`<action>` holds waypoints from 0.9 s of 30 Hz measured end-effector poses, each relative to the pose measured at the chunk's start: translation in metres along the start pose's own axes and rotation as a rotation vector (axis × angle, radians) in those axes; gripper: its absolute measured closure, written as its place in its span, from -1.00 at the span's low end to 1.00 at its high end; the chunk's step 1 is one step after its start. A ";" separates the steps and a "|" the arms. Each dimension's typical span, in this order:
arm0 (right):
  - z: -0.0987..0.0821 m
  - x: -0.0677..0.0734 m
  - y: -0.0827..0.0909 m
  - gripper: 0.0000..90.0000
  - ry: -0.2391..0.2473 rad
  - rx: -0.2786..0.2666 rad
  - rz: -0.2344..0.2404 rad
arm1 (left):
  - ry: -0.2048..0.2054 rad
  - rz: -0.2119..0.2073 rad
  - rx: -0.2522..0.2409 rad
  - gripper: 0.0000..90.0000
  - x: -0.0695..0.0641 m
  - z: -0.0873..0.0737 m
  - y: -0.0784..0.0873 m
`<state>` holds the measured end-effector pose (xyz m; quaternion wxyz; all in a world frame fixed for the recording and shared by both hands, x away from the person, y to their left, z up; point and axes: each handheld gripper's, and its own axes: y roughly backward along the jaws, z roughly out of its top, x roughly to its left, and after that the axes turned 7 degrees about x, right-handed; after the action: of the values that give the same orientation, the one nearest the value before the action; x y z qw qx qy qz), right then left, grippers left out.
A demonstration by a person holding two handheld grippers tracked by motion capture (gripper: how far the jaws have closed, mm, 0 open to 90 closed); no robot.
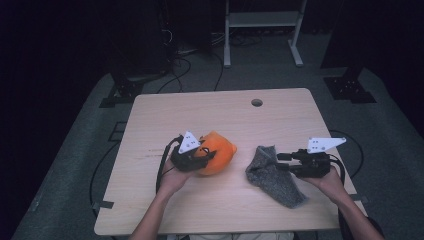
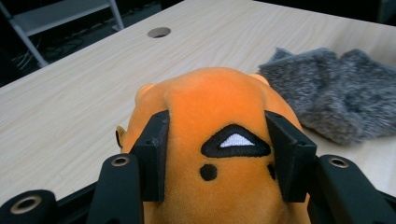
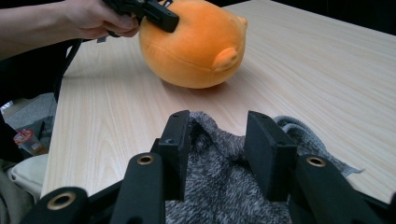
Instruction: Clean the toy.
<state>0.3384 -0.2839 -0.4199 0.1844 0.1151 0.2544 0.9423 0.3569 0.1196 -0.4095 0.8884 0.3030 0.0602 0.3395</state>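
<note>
A round orange plush toy point(image 1: 220, 152) rests on the wooden table point(image 1: 210, 110), left of centre. My left gripper point(image 1: 202, 157) is shut on it, and in the left gripper view both black pads press into the plush point(image 2: 215, 102) on either side of a stitched black-and-white triangle. A grey fuzzy sock point(image 1: 272, 177) lies flat at the right front. My right gripper point(image 1: 280, 162) sits low at the sock's right side. In the right gripper view its jaws stand apart around a raised fold of the sock point(image 3: 224, 186), without squeezing it. Beyond it sits the plush point(image 3: 191, 46).
A round cable hole point(image 1: 256, 102) is in the table near the far edge. A white metal frame point(image 1: 262, 20) stands on the dark floor behind the table, with black stands and cables around it. Bare wood lies between the plush and the far edge.
</note>
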 end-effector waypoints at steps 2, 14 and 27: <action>0.001 0.001 0.001 0.27 0.001 -0.004 -0.013 | 0.001 0.010 0.002 0.04 0.003 0.001 -0.004; -0.001 0.000 0.003 0.13 -0.013 -0.012 -0.035 | 0.047 0.032 0.009 -0.21 0.013 -0.004 -0.023; 0.000 0.002 0.001 0.06 -0.018 -0.003 -0.047 | 0.100 0.046 -0.027 -0.69 0.014 -0.019 0.002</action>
<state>0.3366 -0.2841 -0.4192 0.2091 0.1175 0.2541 0.9370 0.3610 0.1393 -0.4228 0.8803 0.2752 0.0929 0.3750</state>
